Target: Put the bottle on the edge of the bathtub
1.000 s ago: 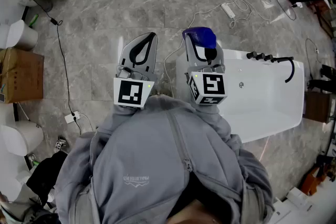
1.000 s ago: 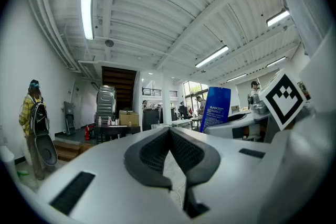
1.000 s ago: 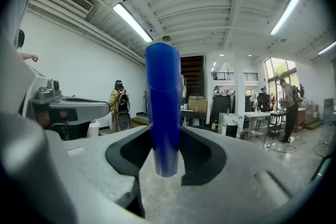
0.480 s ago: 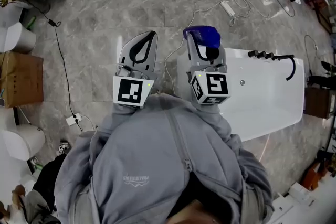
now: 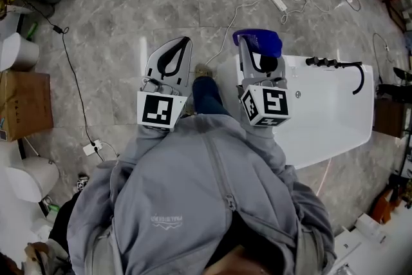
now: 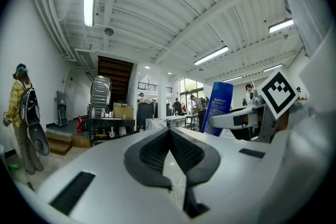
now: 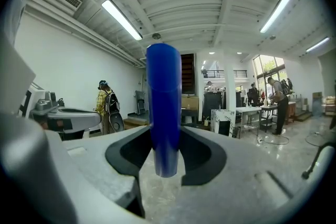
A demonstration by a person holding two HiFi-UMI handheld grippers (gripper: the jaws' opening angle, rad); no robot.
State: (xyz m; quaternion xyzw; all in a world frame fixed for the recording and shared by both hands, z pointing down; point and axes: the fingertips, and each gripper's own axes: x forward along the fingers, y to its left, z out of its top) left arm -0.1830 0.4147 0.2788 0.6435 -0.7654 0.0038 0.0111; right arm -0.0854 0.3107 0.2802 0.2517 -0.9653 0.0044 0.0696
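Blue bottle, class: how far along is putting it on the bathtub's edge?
Done: the tall blue plastic bottle is picked up, clamped upright in the right gripper. In hand: it is held near one end of the white bathtub. Left: set it on its edge and release. The left gripper is shut, empty.

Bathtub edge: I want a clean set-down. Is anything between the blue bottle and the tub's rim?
Nothing visible does. The right tool holds the blue bottle upright by one end of the bathtub, and the rim there looks bare. The black faucet stands at the tub's other end, well aside.
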